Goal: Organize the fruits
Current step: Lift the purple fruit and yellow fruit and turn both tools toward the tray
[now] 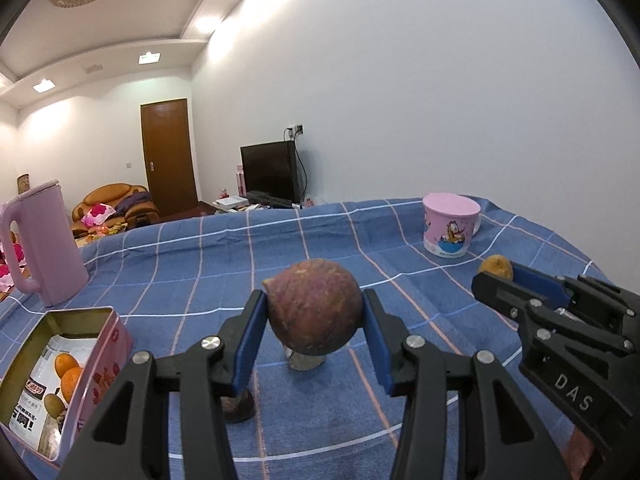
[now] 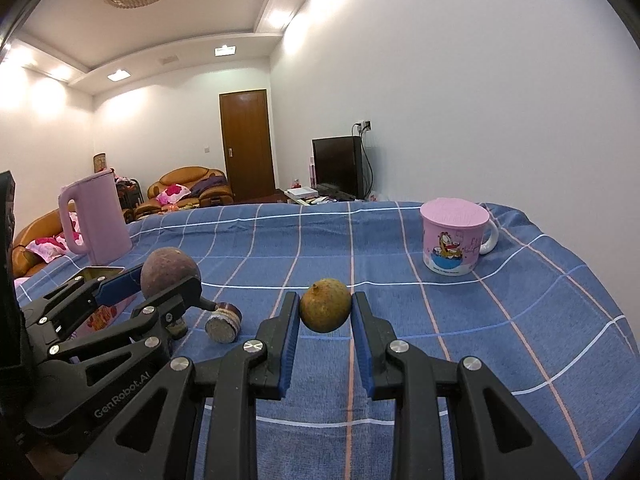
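Note:
My left gripper (image 1: 314, 306) is shut on a round purple-brown passion fruit (image 1: 315, 305) and holds it above the blue checked tablecloth (image 1: 224, 256). It also shows in the right wrist view (image 2: 170, 270). My right gripper (image 2: 325, 310) is shut on a small yellow-brown fruit (image 2: 325, 311), also seen in the left wrist view (image 1: 495, 267), held just above the cloth. An open pink tin (image 1: 60, 376) with fruit pictures inside stands at the lower left. Two small cut fruit pieces (image 2: 223, 322) lie on the cloth between the grippers.
A pink kettle (image 1: 40, 240) stands at the far left. A pink cartoon mug (image 2: 454, 238) with a lid stands at the back right. The table's far edge meets a white wall; a sofa, door and TV lie beyond.

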Demonstrator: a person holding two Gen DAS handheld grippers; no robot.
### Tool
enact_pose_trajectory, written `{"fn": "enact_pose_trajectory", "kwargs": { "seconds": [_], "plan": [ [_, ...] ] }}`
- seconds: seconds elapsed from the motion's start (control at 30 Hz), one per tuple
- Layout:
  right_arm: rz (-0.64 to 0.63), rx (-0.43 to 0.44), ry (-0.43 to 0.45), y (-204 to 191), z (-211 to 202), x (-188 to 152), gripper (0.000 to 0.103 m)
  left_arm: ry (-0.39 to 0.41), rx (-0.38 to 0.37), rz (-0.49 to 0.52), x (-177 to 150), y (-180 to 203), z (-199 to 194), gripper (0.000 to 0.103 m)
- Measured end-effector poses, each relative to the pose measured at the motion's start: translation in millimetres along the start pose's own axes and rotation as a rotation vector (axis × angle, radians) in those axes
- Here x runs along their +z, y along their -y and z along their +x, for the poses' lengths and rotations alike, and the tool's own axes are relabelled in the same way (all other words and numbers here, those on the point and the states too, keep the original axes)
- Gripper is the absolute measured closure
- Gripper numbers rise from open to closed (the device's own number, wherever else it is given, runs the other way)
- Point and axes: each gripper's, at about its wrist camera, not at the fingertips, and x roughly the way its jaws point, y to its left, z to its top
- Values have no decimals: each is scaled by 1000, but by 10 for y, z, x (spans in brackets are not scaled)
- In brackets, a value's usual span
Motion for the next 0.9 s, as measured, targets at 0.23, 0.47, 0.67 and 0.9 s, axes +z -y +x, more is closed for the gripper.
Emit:
{"fn": "enact_pose_trajectory", "kwargs": {
  "seconds": [0.23, 0.47, 0.67, 0.9],
  "plan": [
    [-15, -4, 15, -38, -44, 3, 75, 29, 20, 4, 5, 8, -61, 54],
    [-25, -1, 38, -54, -89, 7, 75, 41, 31, 0, 9, -3, -87, 54],
    [-20, 1, 20, -24, -31, 8, 75, 31, 28, -4, 8, -20, -93, 54],
    [-11, -3, 8, -55, -13, 10, 75, 9, 26, -7, -14, -128, -134, 54]
  ]
}}
